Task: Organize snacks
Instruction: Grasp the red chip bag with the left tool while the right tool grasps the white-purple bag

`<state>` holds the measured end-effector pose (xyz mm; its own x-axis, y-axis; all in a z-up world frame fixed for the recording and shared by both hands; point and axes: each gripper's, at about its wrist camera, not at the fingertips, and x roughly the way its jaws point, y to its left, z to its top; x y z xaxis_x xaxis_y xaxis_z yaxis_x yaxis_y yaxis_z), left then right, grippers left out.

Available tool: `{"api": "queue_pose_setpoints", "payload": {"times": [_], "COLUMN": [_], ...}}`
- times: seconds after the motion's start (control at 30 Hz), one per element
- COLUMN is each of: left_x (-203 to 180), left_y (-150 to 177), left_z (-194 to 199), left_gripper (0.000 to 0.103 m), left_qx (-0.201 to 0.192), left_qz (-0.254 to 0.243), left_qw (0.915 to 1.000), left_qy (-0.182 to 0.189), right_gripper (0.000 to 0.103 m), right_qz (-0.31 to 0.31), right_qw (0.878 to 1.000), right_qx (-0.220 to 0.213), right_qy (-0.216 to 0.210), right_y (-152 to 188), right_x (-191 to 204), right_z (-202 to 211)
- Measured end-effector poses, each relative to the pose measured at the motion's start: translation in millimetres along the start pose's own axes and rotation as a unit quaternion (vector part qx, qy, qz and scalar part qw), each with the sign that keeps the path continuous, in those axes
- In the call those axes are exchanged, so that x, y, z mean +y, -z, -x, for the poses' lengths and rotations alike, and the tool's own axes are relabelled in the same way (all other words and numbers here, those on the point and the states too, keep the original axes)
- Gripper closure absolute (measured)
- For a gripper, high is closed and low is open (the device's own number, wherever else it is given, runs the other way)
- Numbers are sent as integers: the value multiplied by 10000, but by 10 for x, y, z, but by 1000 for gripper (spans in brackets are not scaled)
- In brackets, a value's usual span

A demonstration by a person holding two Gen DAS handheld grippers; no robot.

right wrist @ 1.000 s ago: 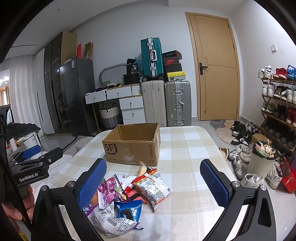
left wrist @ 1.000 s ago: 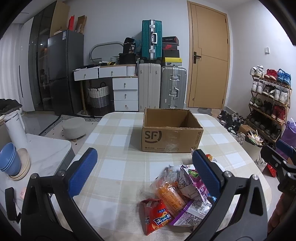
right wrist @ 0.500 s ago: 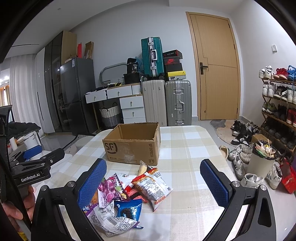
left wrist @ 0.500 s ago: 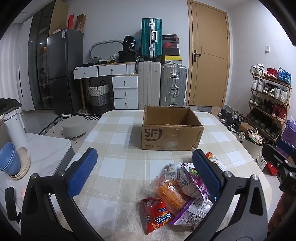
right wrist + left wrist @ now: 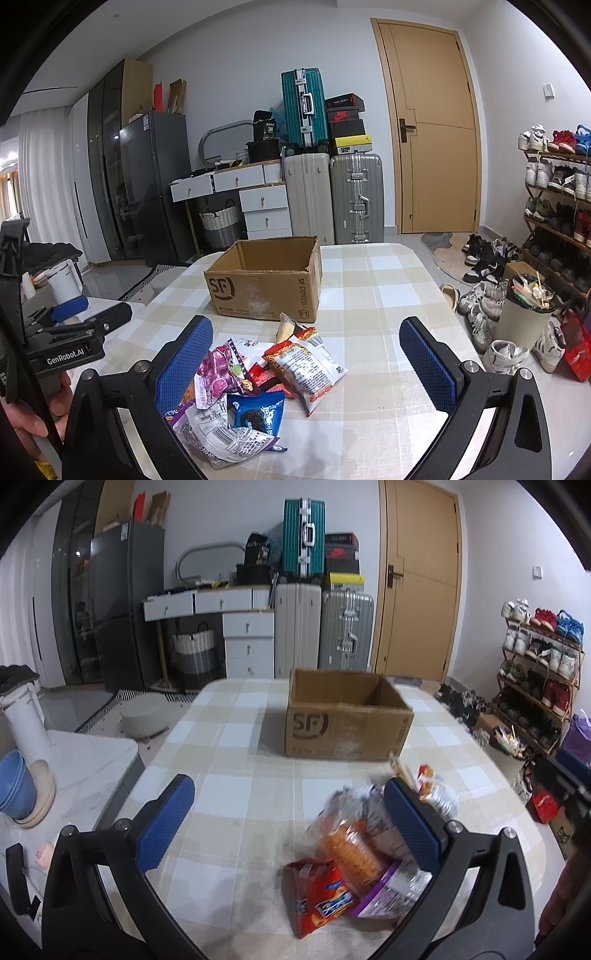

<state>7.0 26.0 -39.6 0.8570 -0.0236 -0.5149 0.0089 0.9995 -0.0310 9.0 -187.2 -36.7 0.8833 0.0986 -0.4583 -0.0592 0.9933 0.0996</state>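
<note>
progress: none packed | cardboard box (image 5: 264, 282) empty, mid-counter (image 5: 388, 332) | snack packets (image 5: 251, 387) heaped just before it | left gripper (image 5: 286, 819) fingers apart, empty | right gripper (image 5: 306, 360) likewise, over heap

Each camera sits on its tool, low over the counter (image 5: 229, 775), and looks across at the far wall. Both see the same box (image 5: 347, 716) (image 5: 266, 280) and snack pile (image 5: 258, 380).

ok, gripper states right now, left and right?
Left gripper: open, holding nothing.
Right gripper: open, holding nothing.
</note>
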Motion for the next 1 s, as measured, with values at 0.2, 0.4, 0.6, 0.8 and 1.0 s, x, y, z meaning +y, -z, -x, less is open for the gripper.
{"api": "queue_pose_setpoints", "payload": {"times": [0.2,0.4,0.6,0.8,1.0], "left_x": [226,259,307,265,246], "left_y": [294,591,788,916,890], "left_z": [-348,-658,-1095,-1253,-1209], "left_gripper": [1,1,7,51,65], "left_qx": [702,1327,2027,2231,2178], "left_qz": [104,51,548,824,802], "left_qw": [9970,9875,9686,9485,9449], "left_qy": [297,848,1334,2092,2310], "right_gripper": [0,0,0,0,0], "right_qz": [-43,-157,-246,-323,-335], "right_qw": [9999,9993,9981,9968,9923], "right_qx": [136,313,531,679,966], "right_qy": [-47,-123,-198,-277,-701], "right_y": [60,125,207,239,285], "right_x": [-7,-57,-92,-122,-56], "right_z": [-99,-250,-416,-508,-575]}}
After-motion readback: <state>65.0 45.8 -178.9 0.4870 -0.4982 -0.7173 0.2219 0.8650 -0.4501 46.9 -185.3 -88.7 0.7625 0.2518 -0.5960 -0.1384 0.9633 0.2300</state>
